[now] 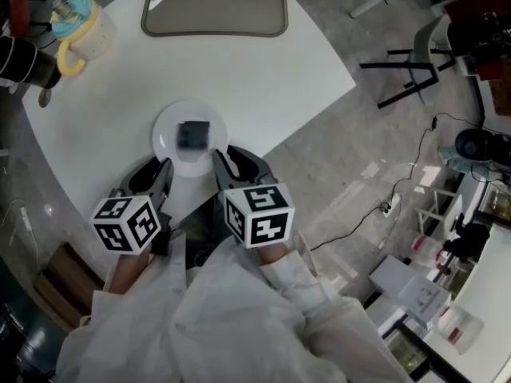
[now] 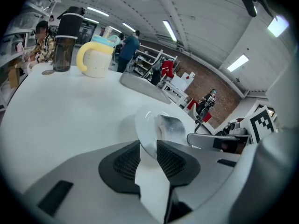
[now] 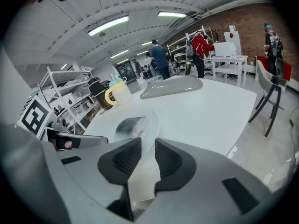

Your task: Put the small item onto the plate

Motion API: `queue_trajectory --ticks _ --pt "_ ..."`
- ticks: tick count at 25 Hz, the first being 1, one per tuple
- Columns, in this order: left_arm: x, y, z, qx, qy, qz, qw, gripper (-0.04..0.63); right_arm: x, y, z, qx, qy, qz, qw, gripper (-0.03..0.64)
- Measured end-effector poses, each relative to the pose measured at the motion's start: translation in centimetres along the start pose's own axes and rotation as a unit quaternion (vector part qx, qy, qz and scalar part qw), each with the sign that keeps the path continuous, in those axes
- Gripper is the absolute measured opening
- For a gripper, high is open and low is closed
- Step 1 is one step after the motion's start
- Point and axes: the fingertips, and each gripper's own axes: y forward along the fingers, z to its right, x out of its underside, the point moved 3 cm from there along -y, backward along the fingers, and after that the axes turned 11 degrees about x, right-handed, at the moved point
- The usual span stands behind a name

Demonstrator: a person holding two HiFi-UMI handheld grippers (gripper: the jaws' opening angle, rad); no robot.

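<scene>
**Head view:** the small item (image 1: 192, 135), a dark, blurred square, lies on the round, glossy white plate (image 1: 166, 136), which sits on the smooth white table (image 1: 263, 78). My left gripper (image 1: 160, 172) and right gripper (image 1: 226, 159) flank the plate's near rim. Each holds its textured black pads (image 2: 125, 162) narrowly apart, with nothing between them.

**Gripper views only:** the item's silvery sheen.

**Beyond:** a cream mug (image 1: 84, 30) with a yellow handle, and a rounded grey tray (image 1: 214, 6).
</scene>
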Motion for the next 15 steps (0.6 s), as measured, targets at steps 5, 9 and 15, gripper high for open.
queue_trajectory --ticks 5,9,15 --pt "-1.9 1.2 -0.3 -0.007 0.003 0.013 0.9999 0.110 -1.9 1.4 0.7 -0.007 0.007 0.014 1.000 0.098" --pt "-4.0 2.5 -0.4 -0.017 0.005 0.022 0.9996 0.110 -4.0 3.1 1.6 -0.022 0.009 0.013 1.000 0.097" --pt "-7.7 5.7 -0.2 -0.031 0.005 0.034 0.9989 0.110 -7.9 5.6 4.0 -0.038 0.004 0.006 0.999 0.095"
